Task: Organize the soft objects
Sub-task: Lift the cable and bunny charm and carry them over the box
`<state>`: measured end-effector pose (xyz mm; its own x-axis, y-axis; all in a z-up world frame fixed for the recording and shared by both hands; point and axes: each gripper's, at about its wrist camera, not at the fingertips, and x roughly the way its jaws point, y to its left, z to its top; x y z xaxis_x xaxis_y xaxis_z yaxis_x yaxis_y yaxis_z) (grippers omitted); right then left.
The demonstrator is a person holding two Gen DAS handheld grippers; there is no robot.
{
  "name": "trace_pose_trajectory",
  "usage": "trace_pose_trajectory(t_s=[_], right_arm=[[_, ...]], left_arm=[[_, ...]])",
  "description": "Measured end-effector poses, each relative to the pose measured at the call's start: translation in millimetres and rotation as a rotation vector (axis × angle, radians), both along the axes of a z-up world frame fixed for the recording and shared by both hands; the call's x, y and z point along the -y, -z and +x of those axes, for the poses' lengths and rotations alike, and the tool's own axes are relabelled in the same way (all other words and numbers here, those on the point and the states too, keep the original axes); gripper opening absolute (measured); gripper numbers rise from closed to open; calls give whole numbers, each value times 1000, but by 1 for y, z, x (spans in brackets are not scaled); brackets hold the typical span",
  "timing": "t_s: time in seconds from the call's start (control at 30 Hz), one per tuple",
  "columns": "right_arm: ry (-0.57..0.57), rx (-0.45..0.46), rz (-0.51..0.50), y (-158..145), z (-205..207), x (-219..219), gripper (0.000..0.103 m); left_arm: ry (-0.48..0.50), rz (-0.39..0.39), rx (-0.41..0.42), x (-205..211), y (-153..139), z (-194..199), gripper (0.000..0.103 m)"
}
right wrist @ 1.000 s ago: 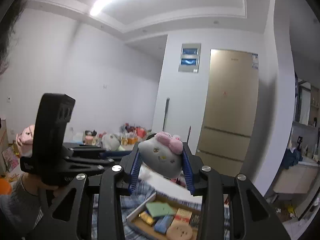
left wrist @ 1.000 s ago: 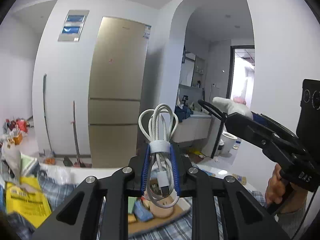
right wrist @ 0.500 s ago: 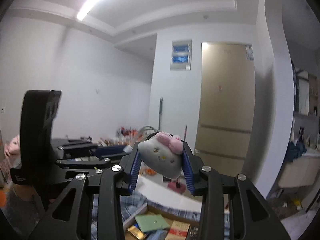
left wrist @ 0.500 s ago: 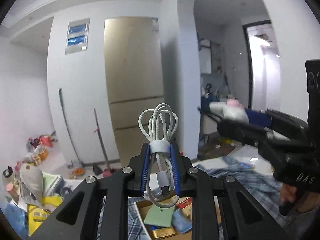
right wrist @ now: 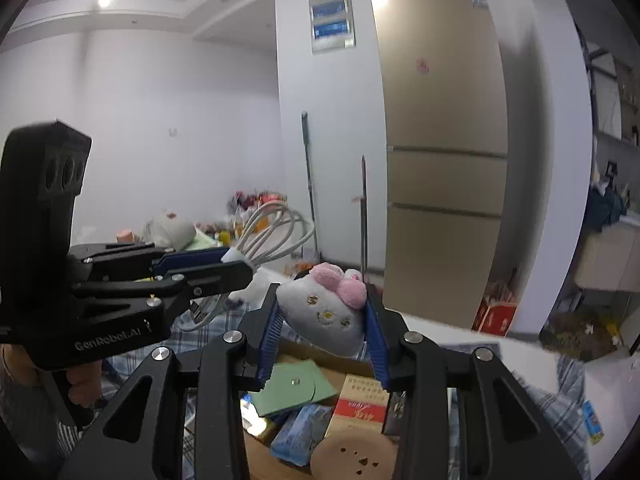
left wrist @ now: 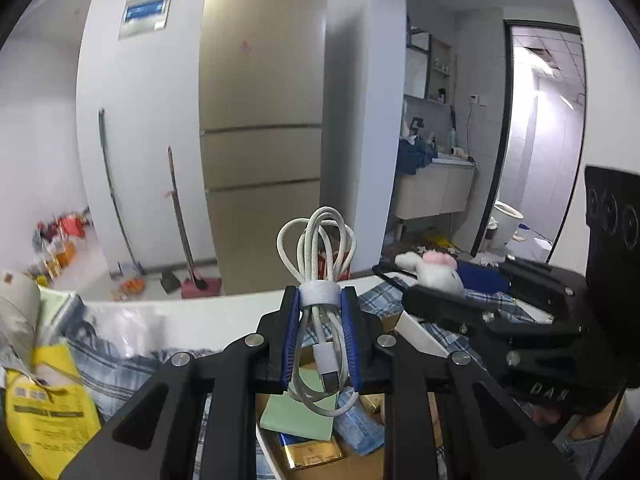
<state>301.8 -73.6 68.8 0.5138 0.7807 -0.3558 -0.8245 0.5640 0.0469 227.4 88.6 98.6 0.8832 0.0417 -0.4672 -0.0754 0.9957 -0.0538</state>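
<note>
Left gripper point(left wrist: 319, 340) clamps cable point(left wrist: 320, 300) at its strap, loops upright; right gripper point(right wrist: 324, 330) squeezes plush point(right wrist: 326, 312). Both held above the box point(right wrist: 304, 350), likely for carrying clear of its contents

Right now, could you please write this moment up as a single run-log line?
left gripper: shut on white cable bundle | right gripper: shut on grey plush toy | both held above open cardboard box

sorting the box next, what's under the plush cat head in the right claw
Below the grey plush cat head with a pink bow sits an open cardboard box holding a green card and red packet. The right claw's frame hides the rest.
</note>
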Motion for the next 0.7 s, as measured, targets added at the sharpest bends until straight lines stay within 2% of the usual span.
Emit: trace_pose_trajectory(t_s=[0.13, 0.4, 0.57, 0.7], right_arm=[[-8, -29, -25, 12, 4, -8, 38], [1, -72, -26, 19, 13, -5, 38], [-10, -106, -31, 30, 18, -8, 38], [-3, -139, -63, 47, 26, -14, 38]], left_arm=[[-17, -3, -37, -7, 8, 10, 22], [-34, -86, -80, -37, 21, 11, 22], [-29, -107, -119, -29, 36, 23, 22], [-3, -70, -163, -12, 48, 34, 22]])
